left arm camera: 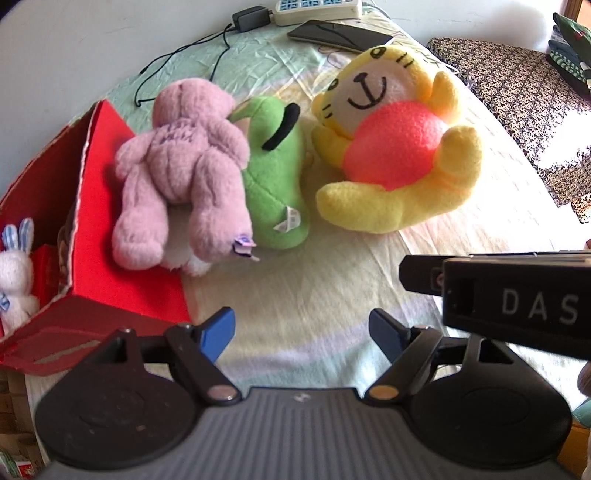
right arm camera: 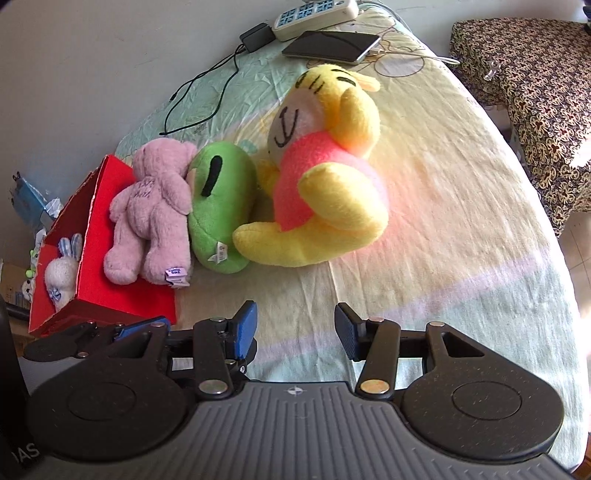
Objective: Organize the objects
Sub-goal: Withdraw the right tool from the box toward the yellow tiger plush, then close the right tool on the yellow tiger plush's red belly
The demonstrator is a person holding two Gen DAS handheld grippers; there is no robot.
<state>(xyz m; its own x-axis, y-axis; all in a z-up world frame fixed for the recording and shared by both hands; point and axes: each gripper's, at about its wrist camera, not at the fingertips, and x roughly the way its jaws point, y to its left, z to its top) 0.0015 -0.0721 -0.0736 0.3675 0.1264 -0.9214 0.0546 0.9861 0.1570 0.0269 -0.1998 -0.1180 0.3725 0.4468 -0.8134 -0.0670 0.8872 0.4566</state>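
Three plush toys lie in a row on the bed sheet: a pink teddy bear (left arm camera: 181,173) face down on the flap of a red box (left arm camera: 96,236), a green plush (left arm camera: 273,173) beside it, and a yellow tiger with an orange-pink belly (left arm camera: 395,147). A small white bunny (left arm camera: 14,280) sits inside the box. My left gripper (left arm camera: 303,332) hovers open over bare sheet, short of the toys. In the right wrist view the bear (right arm camera: 151,218), green plush (right arm camera: 221,203) and tiger (right arm camera: 325,173) lie beyond my right gripper (right arm camera: 295,328), which is open and holds nothing.
A phone (left arm camera: 340,35), a white power strip (left arm camera: 317,9) and a black charger (left arm camera: 251,18) with its cable lie at the far end of the bed. A patterned cloth surface (left arm camera: 517,99) stands on the right. The right gripper's body (left arm camera: 509,306) crosses the left view.
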